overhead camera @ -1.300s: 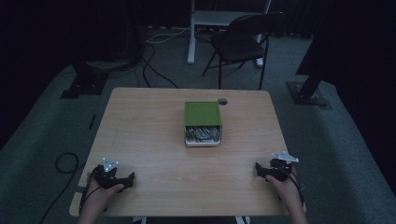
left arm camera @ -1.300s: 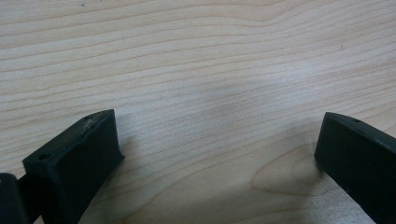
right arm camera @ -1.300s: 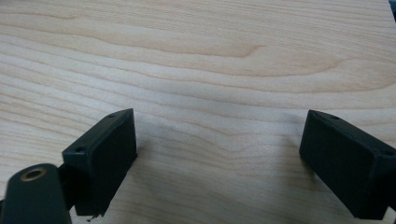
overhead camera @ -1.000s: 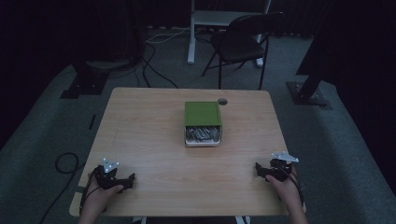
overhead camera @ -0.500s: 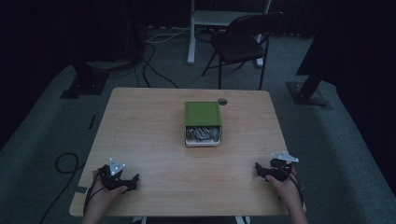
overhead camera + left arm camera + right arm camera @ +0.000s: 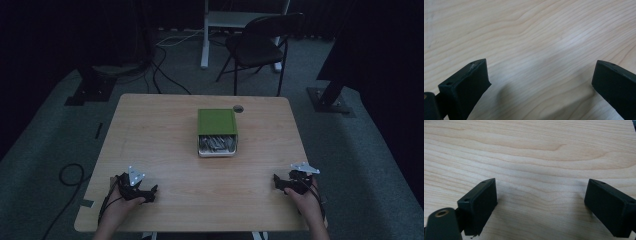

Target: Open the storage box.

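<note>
A green box (image 6: 216,121) lies at the middle of the wooden table (image 6: 160,140), its near part slid open onto a metal tray (image 6: 217,145) of small grey pieces. My left gripper (image 6: 148,192) rests near the front left corner, held by a hand. My right gripper (image 6: 278,181) rests near the front right edge. In the left gripper view the gripper (image 6: 540,77) has its jaws wide apart over bare wood. In the right gripper view the gripper (image 6: 541,200) is likewise open with nothing between its fingers.
A round cable hole (image 6: 238,108) sits in the table behind the box. Beyond the table stand a dark folding chair (image 6: 260,42) and a white desk leg (image 6: 205,35). Cables (image 6: 70,175) lie on the floor at the left.
My left gripper has shifted slightly to the right along the front edge. The right gripper and the box have stayed put.
</note>
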A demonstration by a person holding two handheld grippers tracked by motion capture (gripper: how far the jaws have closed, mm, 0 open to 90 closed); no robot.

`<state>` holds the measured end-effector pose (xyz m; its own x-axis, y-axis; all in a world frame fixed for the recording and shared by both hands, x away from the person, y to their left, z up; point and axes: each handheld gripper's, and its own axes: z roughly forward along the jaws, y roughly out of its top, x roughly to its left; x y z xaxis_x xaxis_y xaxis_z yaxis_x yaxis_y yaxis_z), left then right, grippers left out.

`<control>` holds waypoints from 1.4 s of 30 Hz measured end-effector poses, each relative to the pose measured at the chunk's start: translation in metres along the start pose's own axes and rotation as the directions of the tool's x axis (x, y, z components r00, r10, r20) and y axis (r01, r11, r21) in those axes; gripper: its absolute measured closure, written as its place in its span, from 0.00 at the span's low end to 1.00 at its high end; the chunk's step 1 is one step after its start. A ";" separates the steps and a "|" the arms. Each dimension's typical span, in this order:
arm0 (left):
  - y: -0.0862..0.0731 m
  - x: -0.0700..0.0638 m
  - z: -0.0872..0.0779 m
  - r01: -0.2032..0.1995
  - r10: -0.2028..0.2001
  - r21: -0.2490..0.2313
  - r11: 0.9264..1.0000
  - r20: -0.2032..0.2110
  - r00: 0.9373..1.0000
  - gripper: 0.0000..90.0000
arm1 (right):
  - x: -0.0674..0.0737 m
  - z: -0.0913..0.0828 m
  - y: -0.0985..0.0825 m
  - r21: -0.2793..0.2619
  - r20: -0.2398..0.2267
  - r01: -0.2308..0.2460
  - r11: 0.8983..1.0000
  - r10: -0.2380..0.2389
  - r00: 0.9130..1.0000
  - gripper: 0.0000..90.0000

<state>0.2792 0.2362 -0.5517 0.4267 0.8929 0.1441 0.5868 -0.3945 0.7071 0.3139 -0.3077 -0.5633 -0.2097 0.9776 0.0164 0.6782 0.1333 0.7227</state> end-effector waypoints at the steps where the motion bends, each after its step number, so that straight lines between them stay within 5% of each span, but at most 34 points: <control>1: 0.000 0.000 0.000 0.000 0.000 0.000 1.000 0.000 1.000 0.02 | 0.000 0.000 0.000 0.000 0.000 0.000 1.000 0.000 1.000 0.12; 19: 0.026 -0.032 0.014 -0.132 0.133 -0.044 0.990 0.034 0.991 0.02 | 0.000 0.000 0.000 0.000 0.000 0.000 1.000 0.000 1.000 0.12; 21: 0.030 -0.040 0.017 -0.182 0.183 -0.039 0.982 0.018 0.983 0.02 | 0.000 0.000 0.000 0.000 0.000 0.001 1.000 -0.001 1.000 0.12; 24: 0.034 -0.044 0.019 -0.180 0.181 -0.048 0.983 0.035 0.983 0.02 | 0.000 0.000 0.000 0.000 0.000 0.000 1.000 0.000 1.000 0.12; 33: 0.056 -0.066 0.026 -0.269 0.272 -0.066 0.961 0.041 0.962 0.02 | 0.000 0.000 0.000 0.000 0.000 0.000 1.000 0.000 1.000 0.12; 37: 0.061 -0.072 0.027 -0.277 0.281 -0.076 0.958 0.046 0.959 0.02 | 0.000 0.000 0.000 0.000 0.000 0.000 1.000 0.000 1.000 0.12; 42: 0.071 -0.083 0.030 -0.326 0.331 -0.087 0.942 0.055 0.942 0.02 | 0.000 0.000 0.000 0.000 0.000 0.000 1.000 0.000 1.000 0.12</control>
<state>0.3055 0.1275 -0.5344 0.6340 0.6986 0.3316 0.3538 -0.6433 0.6789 0.3139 -0.3076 -0.5633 -0.2096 0.9776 0.0166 0.6783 0.1331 0.7227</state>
